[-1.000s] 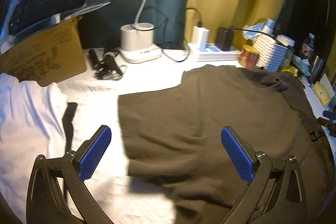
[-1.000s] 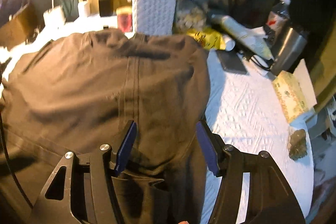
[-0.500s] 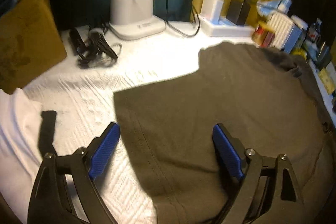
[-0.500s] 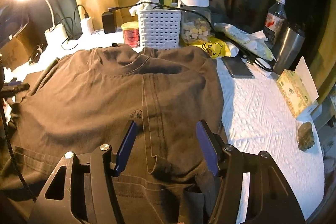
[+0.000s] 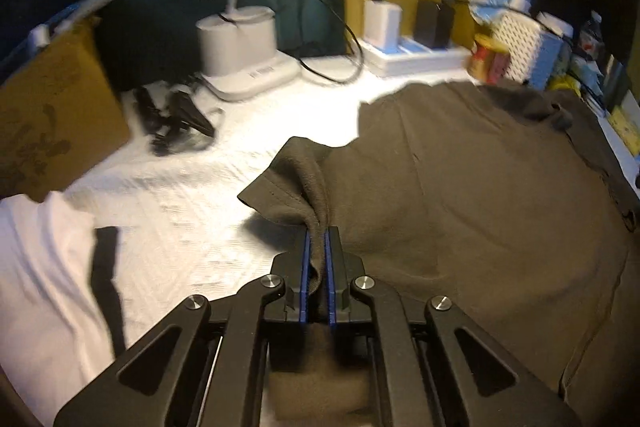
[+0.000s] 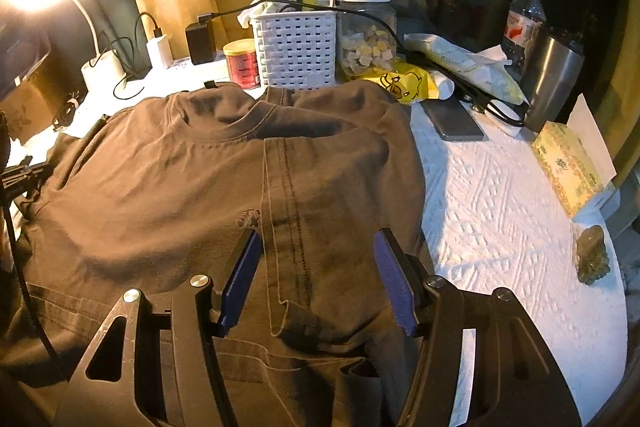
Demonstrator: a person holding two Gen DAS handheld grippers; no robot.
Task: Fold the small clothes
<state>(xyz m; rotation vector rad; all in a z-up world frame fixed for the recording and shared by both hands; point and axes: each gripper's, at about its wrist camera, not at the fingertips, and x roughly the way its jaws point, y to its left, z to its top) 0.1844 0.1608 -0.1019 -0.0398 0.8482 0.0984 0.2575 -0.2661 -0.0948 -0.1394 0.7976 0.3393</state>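
one brown t-shirt [image 5: 460, 195], sleeve bunched | left claw [image 5: 317, 235] pinching it | right claw [image 6: 316, 267] agape, empty

A white textured table cover [image 6: 500, 195] bears the brown shirt [image 6: 160, 187] and clutter.

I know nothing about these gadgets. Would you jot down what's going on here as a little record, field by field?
Garment: brown T-shirt, spread on a white textured cloth, one side already folded over
Left gripper: shut on a bunched edge of the shirt
Right gripper: jaws apart over the folded sleeve, pads not pressing it
Behind the shirt: white basket, red tin, snack jar
Right side: phone, tissue box, steel tumbler
Left side: lamp base, cardboard box
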